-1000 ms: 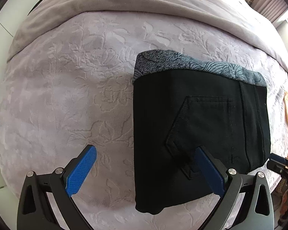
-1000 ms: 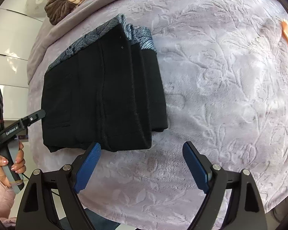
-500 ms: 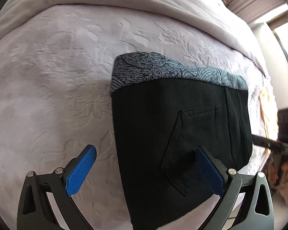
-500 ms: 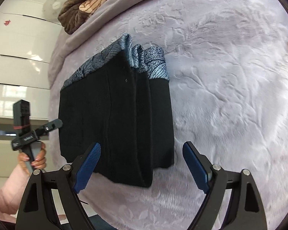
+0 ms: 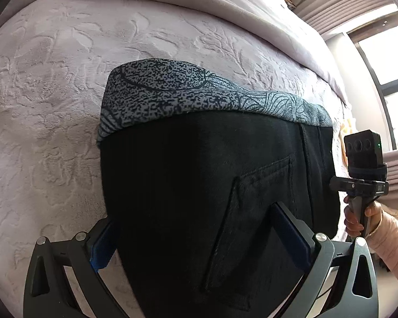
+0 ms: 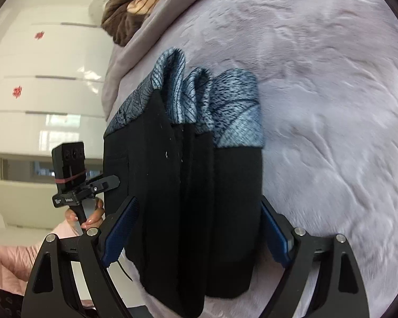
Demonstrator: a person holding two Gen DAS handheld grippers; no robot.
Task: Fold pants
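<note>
The folded black pants point(image 5: 199, 185) lie on the lilac embossed bedspread point(image 5: 53, 106), patterned lining showing along the far edge. The left gripper point(image 5: 199, 241) stands wide, straddling the near left corner by the back pocket point(image 5: 252, 206), pads not pressing. The right gripper point(image 6: 199, 235) is equally wide around the stacked layers at the right end. Judging by this, both should close together, catching every layer, or the bundle will slip apart.

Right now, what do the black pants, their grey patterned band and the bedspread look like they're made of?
Pants: a matte black woven cloth, maybe denim or twill, with stitched pocket seams. Band: softer, thinner speckled grey fabric, printed with dark lines; it ripples. Bedspread: plush lilac cover, with pressed-in flowers and a short, faintly shiny nap.
</note>
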